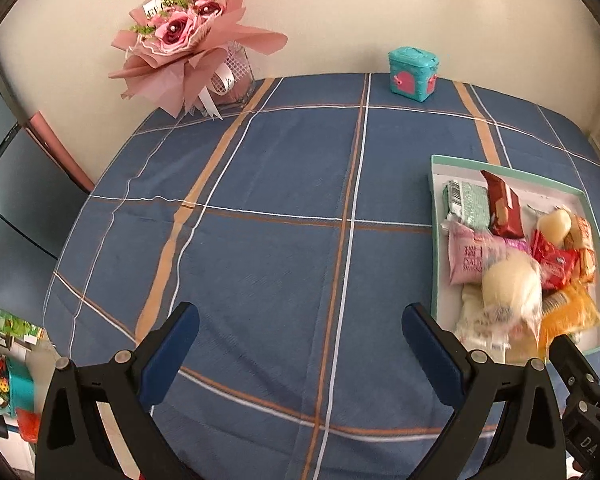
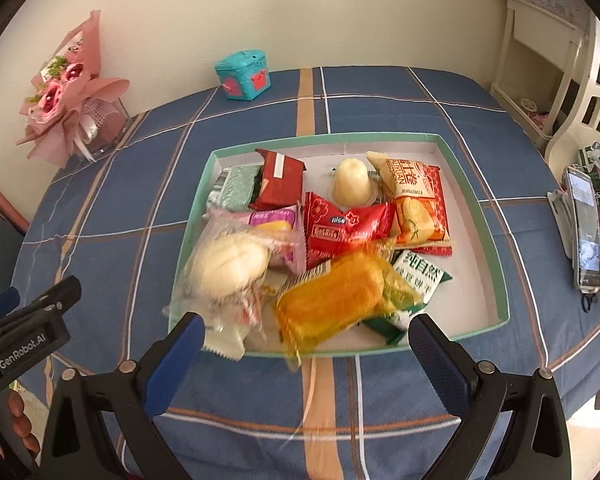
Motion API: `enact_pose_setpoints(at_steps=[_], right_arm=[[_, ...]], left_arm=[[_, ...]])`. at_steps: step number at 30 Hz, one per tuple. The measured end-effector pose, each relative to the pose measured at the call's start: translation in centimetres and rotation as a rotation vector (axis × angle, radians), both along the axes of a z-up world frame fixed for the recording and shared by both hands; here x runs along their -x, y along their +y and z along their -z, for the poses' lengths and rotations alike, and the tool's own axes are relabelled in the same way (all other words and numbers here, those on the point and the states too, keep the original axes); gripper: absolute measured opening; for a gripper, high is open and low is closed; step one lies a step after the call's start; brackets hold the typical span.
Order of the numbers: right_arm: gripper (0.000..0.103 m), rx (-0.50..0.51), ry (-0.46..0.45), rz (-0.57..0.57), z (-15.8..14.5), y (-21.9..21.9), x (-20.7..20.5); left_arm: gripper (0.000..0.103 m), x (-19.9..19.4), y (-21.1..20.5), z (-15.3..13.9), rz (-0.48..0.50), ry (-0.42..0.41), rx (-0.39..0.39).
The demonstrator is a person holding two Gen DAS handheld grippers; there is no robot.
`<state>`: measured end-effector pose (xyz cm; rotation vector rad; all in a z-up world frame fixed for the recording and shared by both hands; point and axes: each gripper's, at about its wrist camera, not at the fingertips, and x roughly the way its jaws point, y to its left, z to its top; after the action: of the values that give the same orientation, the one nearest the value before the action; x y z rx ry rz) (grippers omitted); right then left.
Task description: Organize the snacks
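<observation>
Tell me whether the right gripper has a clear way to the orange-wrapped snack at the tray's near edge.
Probably yes. The right gripper is open and empty, and the orange-wrapped snack lies on top of the pile just ahead of its jaws, with only the low tray rim between.

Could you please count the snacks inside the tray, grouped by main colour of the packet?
In the tray, as far as the right wrist view shows:
Red packets: 2
Green packets: 2
Pink packet: 1
Orange-and-red packet: 1
Clear yellow-orange packet: 1
Clear-wrapped pale bun: 1
Pale jelly cup: 1
Total: 9
</observation>
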<state>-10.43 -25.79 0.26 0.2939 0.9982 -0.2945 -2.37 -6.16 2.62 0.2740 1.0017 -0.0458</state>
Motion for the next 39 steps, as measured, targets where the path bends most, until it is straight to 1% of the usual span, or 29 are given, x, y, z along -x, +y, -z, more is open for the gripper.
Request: enact_pose_setpoints(at_steps=[4,9,20,39], right_arm=[[0.103,0.008,-0.023,-0.005,-0.5,0.5,0.8],[0.103,0.014,-0.048,-0.004,-1.1,0.7,1.1],[0.103,-0.002,-0.045,-0.001,-0.9,0.6,1.0],[0.103,-0.011,-0.034,-0.003,-0.6,0.6,0.6]], left_arm=[[0.101,1.3,0.3,-0.1,0.013,-0.003,-0.011],[0.101,2.1,0.7,0.3,0.017,0.016,-0.011],[0.101,1.8,1.2,-0.2,-0.008,0.003,0.01],[0.101,1.2,2.0,0.0,-0.041,0.014,0.03]])
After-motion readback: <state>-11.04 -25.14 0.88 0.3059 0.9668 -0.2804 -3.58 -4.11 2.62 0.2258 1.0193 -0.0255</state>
